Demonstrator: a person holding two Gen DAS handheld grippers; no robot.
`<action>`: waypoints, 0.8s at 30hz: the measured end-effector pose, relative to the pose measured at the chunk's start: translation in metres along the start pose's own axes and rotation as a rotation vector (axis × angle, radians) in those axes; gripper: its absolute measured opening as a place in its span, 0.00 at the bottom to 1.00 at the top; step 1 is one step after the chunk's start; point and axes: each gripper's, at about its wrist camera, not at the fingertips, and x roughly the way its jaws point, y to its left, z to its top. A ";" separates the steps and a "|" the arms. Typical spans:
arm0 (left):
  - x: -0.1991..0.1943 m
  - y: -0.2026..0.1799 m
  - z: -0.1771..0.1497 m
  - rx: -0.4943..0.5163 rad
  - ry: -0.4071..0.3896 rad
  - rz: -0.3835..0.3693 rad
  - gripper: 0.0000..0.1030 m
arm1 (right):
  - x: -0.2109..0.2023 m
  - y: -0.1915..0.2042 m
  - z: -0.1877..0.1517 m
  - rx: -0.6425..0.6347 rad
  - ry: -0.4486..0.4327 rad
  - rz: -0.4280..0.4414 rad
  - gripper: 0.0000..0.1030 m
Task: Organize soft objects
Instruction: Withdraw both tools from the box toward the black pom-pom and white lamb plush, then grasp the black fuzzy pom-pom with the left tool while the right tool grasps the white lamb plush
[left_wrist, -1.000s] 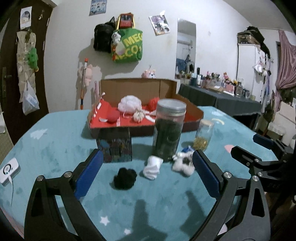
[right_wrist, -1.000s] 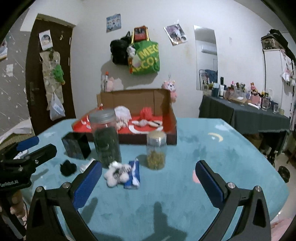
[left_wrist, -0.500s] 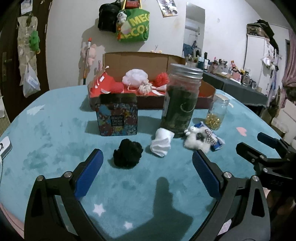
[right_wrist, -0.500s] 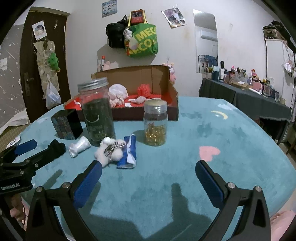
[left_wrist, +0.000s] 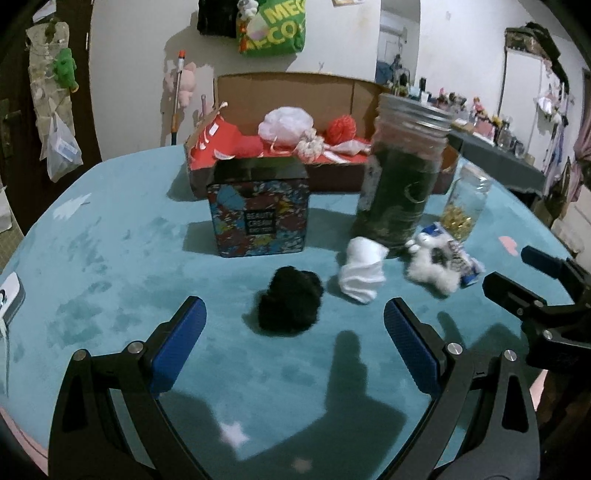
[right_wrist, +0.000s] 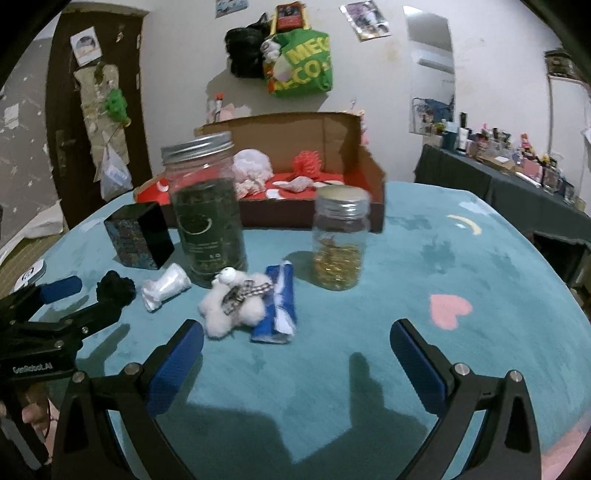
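A black fuzzy ball (left_wrist: 289, 305) lies on the teal table just ahead of my open, empty left gripper (left_wrist: 294, 325); it also shows in the right wrist view (right_wrist: 115, 288). Beside it lie a white rolled cloth (left_wrist: 361, 276) (right_wrist: 164, 283), a white plush bear (left_wrist: 434, 266) (right_wrist: 233, 301) and a blue-white packet (right_wrist: 279, 303). My right gripper (right_wrist: 295, 345) is open and empty, just short of the bear and packet. A cardboard box (left_wrist: 295, 99) (right_wrist: 317, 136) at the back holds white, pink and red soft items.
A tall dark jar (left_wrist: 402, 173) (right_wrist: 207, 210), a small jar of gold bits (left_wrist: 466, 206) (right_wrist: 340, 240) and a patterned tin (left_wrist: 258, 210) (right_wrist: 138, 236) stand between the soft things and the box. A white device (left_wrist: 9, 295) lies at the table's left edge.
Both grippers have moved forward and lower toward the table. The black ball, cloth and bear appear nearer and larger. Both stay open.
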 end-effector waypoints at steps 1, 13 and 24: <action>0.002 0.002 0.002 0.004 0.012 0.005 0.96 | 0.003 0.003 0.002 -0.012 0.007 0.005 1.00; 0.023 0.013 0.015 0.074 0.095 -0.033 0.82 | 0.030 0.036 0.022 -0.185 0.091 0.063 0.95; 0.037 0.012 0.017 0.097 0.133 -0.096 0.30 | 0.043 0.051 0.015 -0.279 0.134 0.084 0.42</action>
